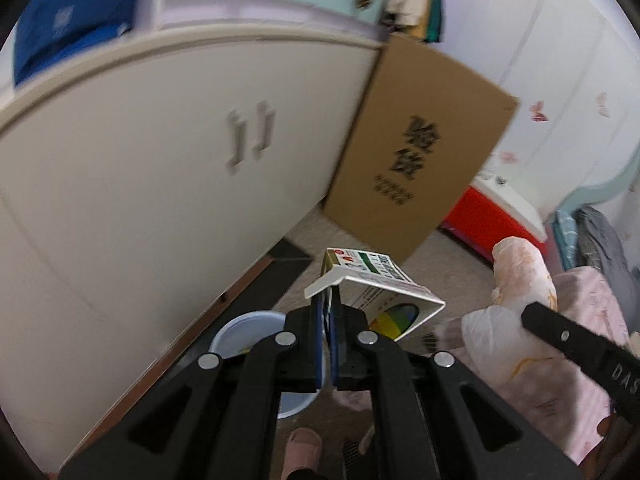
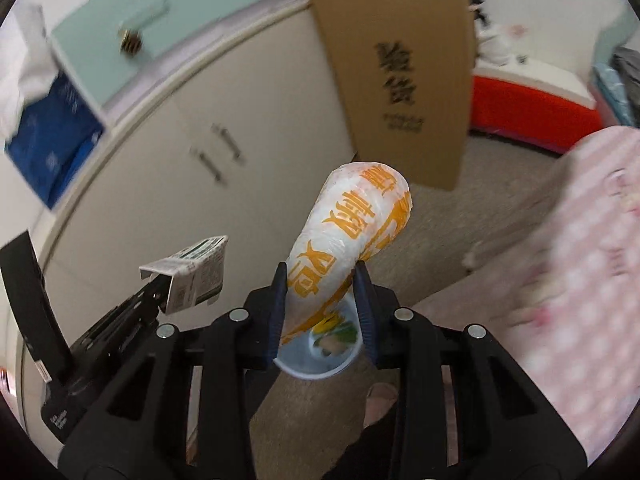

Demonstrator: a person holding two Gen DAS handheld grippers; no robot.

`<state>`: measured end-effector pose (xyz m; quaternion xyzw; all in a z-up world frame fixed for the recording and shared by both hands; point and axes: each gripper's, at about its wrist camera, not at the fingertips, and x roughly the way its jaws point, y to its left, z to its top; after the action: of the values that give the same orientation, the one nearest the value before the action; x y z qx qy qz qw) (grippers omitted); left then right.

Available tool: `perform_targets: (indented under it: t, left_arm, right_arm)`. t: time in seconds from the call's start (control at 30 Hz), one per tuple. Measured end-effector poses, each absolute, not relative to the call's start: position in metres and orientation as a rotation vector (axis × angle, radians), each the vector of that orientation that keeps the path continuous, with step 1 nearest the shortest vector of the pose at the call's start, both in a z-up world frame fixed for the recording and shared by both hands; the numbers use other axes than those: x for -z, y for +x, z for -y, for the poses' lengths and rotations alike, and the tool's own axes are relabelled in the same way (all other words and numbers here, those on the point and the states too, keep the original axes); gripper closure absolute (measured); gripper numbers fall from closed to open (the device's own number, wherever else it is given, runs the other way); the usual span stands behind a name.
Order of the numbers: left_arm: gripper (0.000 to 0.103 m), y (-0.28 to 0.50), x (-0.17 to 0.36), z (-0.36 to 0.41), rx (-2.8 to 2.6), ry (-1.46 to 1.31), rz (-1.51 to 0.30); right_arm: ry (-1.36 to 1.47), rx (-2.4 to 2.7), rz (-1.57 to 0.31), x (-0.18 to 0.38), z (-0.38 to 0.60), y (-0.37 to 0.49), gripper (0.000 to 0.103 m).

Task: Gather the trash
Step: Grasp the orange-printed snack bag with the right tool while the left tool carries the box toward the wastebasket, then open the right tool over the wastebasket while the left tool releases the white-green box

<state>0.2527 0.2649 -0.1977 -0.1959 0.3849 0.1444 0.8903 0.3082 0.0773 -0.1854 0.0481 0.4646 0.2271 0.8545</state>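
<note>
Carrying trash above the floor, the left gripper (image 1: 330, 320) pinches a carton (image 1: 376, 284) and the right gripper (image 2: 322, 300) clamps a wrapper (image 2: 352, 232), both apparently awaiting dropping into the bin (image 2: 316, 364) below.

the blue bin (image 2: 320, 360) is half hidden behind the bag (image 2: 352, 232); cabinet handles (image 1: 250, 136) are motion-blurred.

Home bedroom: pink bedspread (image 2: 580, 240), white cupboard (image 1: 140, 168).
</note>
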Motion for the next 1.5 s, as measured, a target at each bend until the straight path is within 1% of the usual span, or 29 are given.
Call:
perform_targets:
  t: [0.23, 0.27, 0.33, 0.37, 0.43, 0.5, 0.53, 0.7, 0.9, 1.13, 1.27, 1.4, 1.43, 1.47, 1.5]
  left_arm:
    - [0.100, 0.239, 0.243, -0.321, -0.404, -0.425, -0.872]
    - [0.100, 0.238, 0.251, -0.331, -0.421, -0.432, -0.886]
    - [0.100, 0.238, 0.261, -0.341, -0.439, -0.444, -0.904]
    - [0.100, 0.238, 0.267, -0.345, -0.446, -0.447, -0.914]
    - [0.100, 0.239, 0.278, -0.349, -0.454, -0.454, -0.938]
    - [0.100, 0.240, 0.288, -0.349, -0.452, -0.456, -0.958]
    - [0.100, 0.241, 0.292, -0.349, -0.451, -0.455, -0.966]
    - [0.100, 0.247, 0.310, -0.339, -0.433, -0.445, -1.006]
    - [0.100, 0.253, 0.317, -0.323, -0.402, -0.437, -1.024]
    - [0.100, 0.262, 0.313, -0.305, -0.370, -0.416, -1.035]
    - [0.099, 0.275, 0.311, -0.298, -0.352, -0.402, -1.038]
    - [0.096, 0.284, 0.308, -0.295, -0.338, -0.403, -1.038]
    - [0.095, 0.286, 0.308, -0.295, -0.335, -0.408, -1.037]
    - [0.081, 0.288, 0.308, -0.296, -0.334, -0.415, -1.037]
    - [0.047, 0.290, 0.310, -0.297, -0.335, -0.420, -1.043]
  right_arm:
    - [0.042, -0.574, -1.082, 0.244, -0.151, 0.312, 0.070]
    - [0.042, -0.580, -1.089, 0.254, -0.159, 0.314, 0.067]
    - [0.036, -0.570, -1.091, 0.269, -0.170, 0.315, 0.056]
    - [0.027, -0.562, -1.093, 0.277, -0.175, 0.317, 0.043]
    - [0.013, -0.537, -1.100, 0.291, -0.180, 0.318, 0.041]
    - [0.022, -0.536, -1.116, 0.304, -0.178, 0.315, 0.035]
    - [0.030, -0.538, -1.121, 0.312, -0.177, 0.314, 0.034]
    - [0.065, -0.500, -1.136, 0.329, -0.161, 0.305, 0.034]
    - [0.063, -0.428, -1.021, 0.308, -0.146, 0.297, 0.029]
    - [0.113, -0.398, -1.017, 0.306, -0.132, 0.299, 0.028]
    - [0.138, -0.372, -0.981, 0.300, -0.124, 0.299, 0.028]
    - [0.172, -0.349, -0.967, 0.297, -0.118, 0.301, 0.027]
    - [0.175, -0.347, -0.968, 0.297, -0.116, 0.301, 0.027]
    - [0.180, -0.344, -0.969, 0.297, -0.115, 0.301, 0.027]
    - [0.185, -0.339, -0.972, 0.297, -0.114, 0.302, 0.027]
